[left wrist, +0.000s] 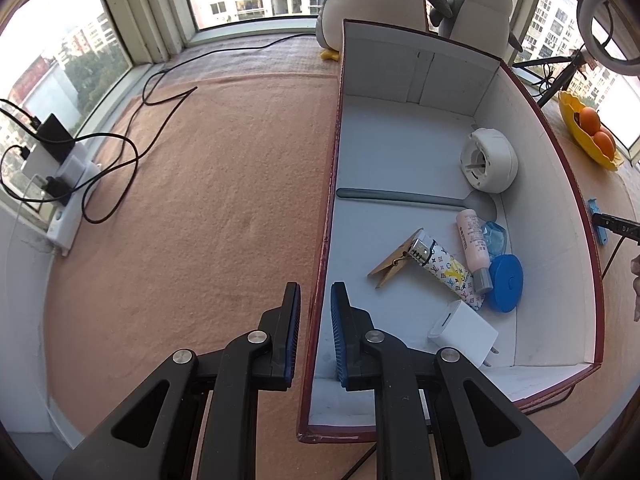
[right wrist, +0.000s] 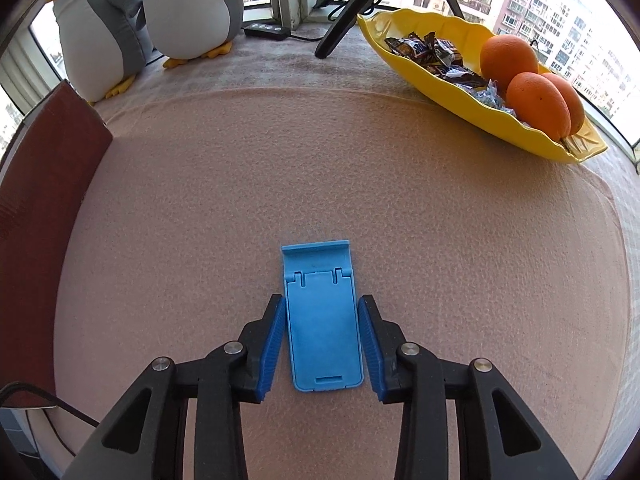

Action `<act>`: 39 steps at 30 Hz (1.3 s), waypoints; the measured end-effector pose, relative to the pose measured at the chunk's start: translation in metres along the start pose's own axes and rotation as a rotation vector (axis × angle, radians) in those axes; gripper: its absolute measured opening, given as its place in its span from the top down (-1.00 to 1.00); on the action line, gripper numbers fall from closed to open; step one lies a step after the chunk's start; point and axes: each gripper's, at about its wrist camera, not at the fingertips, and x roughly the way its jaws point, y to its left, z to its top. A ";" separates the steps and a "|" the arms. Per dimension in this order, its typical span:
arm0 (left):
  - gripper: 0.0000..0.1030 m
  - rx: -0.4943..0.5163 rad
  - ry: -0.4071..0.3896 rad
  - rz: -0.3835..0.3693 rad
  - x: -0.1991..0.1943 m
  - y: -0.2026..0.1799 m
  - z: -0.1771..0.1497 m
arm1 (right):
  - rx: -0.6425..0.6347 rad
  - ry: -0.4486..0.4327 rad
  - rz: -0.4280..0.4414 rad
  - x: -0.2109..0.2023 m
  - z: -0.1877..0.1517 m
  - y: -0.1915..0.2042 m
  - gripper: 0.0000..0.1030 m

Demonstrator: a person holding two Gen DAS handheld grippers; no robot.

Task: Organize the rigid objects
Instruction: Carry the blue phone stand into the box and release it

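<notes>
A dark red box (left wrist: pixel 326 184) with a white inside holds a white round device (left wrist: pixel 489 165), a grey shoehorn (left wrist: pixel 400 197), a wooden clothespin (left wrist: pixel 392 264), a patterned lighter (left wrist: pixel 448 270), a pink tube (left wrist: pixel 474 242), a blue round case (left wrist: pixel 507 282) and a white charger (left wrist: pixel 464 330). My left gripper (left wrist: pixel 316 304) straddles the box's left wall, its fingers close on either side. A blue phone stand (right wrist: pixel 323 320) lies flat on the pink mat. My right gripper (right wrist: pixel 322 344) is open around the stand, pads just off its sides. The stand's edge shows in the left wrist view (left wrist: pixel 596 220).
Two plush penguins (right wrist: pixel 184 8) stand at the back by the window. A yellow dish (right wrist: pixel 472 92) with oranges and sweets sits at the back right. A power strip with cables (left wrist: pixel 68 184) lies at the left. The box's outer wall (right wrist: pixel 44 200) is at the left of the right wrist view.
</notes>
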 end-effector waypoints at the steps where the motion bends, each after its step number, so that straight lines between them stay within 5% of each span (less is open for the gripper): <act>1: 0.73 0.000 -0.002 0.000 0.000 0.000 0.000 | 0.009 -0.012 0.000 -0.005 -0.003 0.000 0.35; 9: 0.73 0.001 -0.015 -0.022 0.000 0.001 0.002 | -0.002 -0.135 0.016 -0.061 -0.010 0.026 0.35; 19: 0.75 0.014 -0.037 -0.058 -0.002 0.003 0.002 | -0.129 -0.257 0.094 -0.119 -0.006 0.113 0.35; 39: 0.90 0.048 -0.071 -0.090 -0.002 0.006 0.003 | -0.312 -0.292 0.201 -0.148 -0.019 0.246 0.35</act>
